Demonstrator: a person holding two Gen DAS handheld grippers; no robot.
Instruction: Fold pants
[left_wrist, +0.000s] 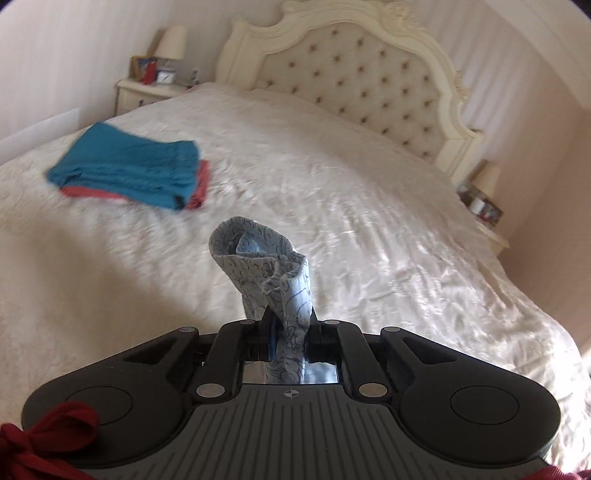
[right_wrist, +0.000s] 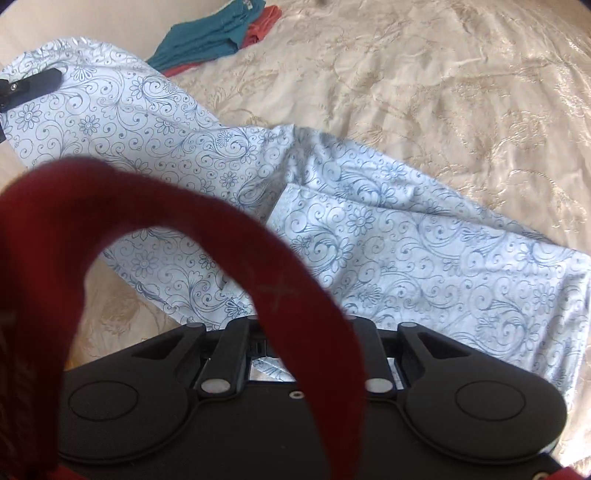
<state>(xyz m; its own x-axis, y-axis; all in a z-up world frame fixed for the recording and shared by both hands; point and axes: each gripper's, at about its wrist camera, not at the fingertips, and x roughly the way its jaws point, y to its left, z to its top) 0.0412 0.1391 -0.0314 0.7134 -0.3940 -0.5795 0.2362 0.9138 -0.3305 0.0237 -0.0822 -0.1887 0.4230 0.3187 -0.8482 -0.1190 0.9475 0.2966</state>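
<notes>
1. Pinching a bunched corner of the patterned pants (left_wrist: 271, 280), the left gripper (left_wrist: 288, 332) had its jaws pressed together on the cloth, which stood up past the tips in a twisted peak; held so, an edge could be carried over for a fold.
2. Ahead of the right gripper (right_wrist: 295, 332), the rest of the pants lay spread on the bedspread (right_wrist: 443, 92), one layer already doubled just beyond its tips.
3. Whether the right jaws gripped cloth could not be told: a red strap (right_wrist: 258, 258) hid the gap, though fabric showed between the finger bases.
4. Far beyond both jaws sat a folded teal garment (left_wrist: 125, 166) on a red one (left_wrist: 199, 184), likely parked clear of the working space.
</notes>
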